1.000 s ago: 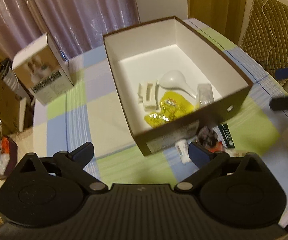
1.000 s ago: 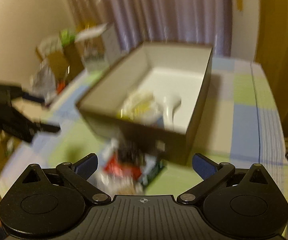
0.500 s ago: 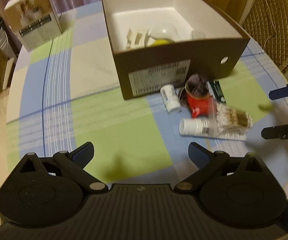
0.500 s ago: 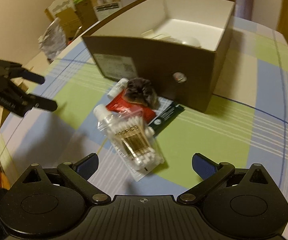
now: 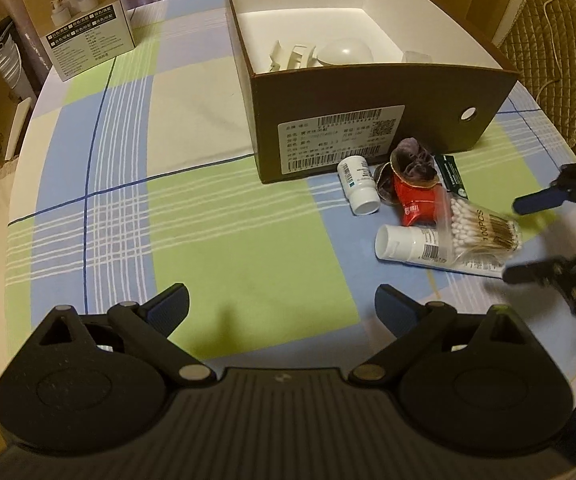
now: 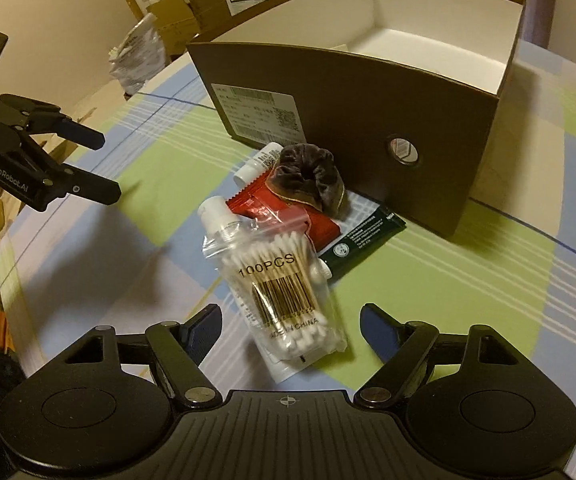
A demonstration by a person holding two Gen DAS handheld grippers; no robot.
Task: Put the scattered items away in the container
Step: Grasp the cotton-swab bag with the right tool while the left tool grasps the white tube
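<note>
A brown cardboard box [image 5: 368,120] [image 6: 368,92], white inside, holds a few pale items. In front of it lie a bag of cotton swabs [image 5: 484,232] [image 6: 284,292], a white tube [image 5: 404,244], a red packet [image 5: 416,200], a dark scrunchie [image 6: 308,176], a small white bottle [image 5: 358,186] and a dark green sachet [image 6: 360,240]. My right gripper [image 6: 290,320] [image 5: 514,238] straddles the near end of the swab bag; its jaws are closing and the pads stand off the bag. My left gripper [image 5: 282,300] [image 6: 108,168] hovers open and empty, left of the pile.
A checked cloth [image 5: 208,220] covers the round table. A printed carton [image 5: 80,20] stands at the table's back left. A quilted chair [image 5: 548,60] is beyond the right edge. Cardboard boxes and bags [image 6: 176,12] crowd the floor past the far edge.
Both grippers have dropped from above the box toward the table in front of it. The right gripper's jaws have narrowed around the swab bag.
</note>
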